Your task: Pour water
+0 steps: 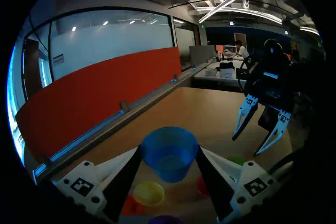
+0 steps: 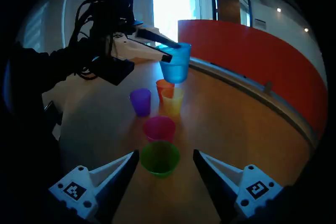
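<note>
L gripper point(image 1: 169, 151) clamped on blue cup point(image 1: 169, 161); R gripper point(image 2: 165, 152) released.
Blue cup upright between L fingers point(image 1: 126, 173), raised off table point(image 2: 235, 114), above orange cup point(image 2: 163, 84) & yellow cup point(image 2: 172, 101); green cup point(image 2: 160, 159) stands on table between R fingertips point(image 2: 126, 167); pink cup point(image 2: 159, 128) just ahead of it; purple cup point(image 2: 140, 101) farther ahead-left.

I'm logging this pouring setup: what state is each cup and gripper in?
Left gripper: shut on the blue cup.
Blue cup: upright, lifted off the table.
Right gripper: open, fingers either side of the green cup.
Green cup: upright on the table, ungripped.
Pink cup: upright on the table.
Purple cup: upright on the table.
Orange cup: upright on the table.
Yellow cup: upright on the table.
</note>
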Demonstrator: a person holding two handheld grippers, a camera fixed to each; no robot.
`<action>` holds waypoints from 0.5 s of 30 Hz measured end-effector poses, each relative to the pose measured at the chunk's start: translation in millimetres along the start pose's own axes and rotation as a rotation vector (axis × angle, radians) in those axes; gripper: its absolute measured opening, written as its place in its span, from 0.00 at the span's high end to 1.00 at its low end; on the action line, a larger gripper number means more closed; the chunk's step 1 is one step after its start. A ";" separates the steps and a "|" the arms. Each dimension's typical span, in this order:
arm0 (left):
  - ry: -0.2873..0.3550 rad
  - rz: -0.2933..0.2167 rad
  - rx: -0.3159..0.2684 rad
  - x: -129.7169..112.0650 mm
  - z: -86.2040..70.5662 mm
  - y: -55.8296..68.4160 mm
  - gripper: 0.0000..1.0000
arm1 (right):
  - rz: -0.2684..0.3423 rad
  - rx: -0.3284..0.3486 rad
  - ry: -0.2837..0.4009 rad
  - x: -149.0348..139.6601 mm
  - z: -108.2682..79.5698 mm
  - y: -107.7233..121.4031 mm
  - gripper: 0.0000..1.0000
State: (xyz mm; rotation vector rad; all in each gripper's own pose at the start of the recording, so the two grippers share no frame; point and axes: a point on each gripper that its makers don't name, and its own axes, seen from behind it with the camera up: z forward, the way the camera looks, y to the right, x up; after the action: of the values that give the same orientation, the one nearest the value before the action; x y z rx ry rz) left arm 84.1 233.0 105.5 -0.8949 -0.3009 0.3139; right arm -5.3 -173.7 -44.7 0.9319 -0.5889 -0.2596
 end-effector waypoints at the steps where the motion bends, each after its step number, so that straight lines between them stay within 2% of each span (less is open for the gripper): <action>1: 0.010 -0.004 0.002 2.2 -1.9 0.1 0.12 | -0.001 0.000 -0.001 -0.1 0.4 0.2 0.00; 8: 0.077 -0.041 0.035 15.1 -16.0 -4.9 0.12 | -0.010 0.000 -0.005 0.2 2.5 0.6 0.00; 15: 0.125 -0.055 0.056 23.2 -29.8 -2.6 0.12 | -0.019 0.001 -0.008 -1.2 4.6 -0.5 0.00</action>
State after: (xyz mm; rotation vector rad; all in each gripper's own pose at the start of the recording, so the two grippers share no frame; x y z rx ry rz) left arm 117.0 219.3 92.9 -0.8458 -0.2001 0.2132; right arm -8.9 -176.6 -43.4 0.9383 -0.5879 -0.2804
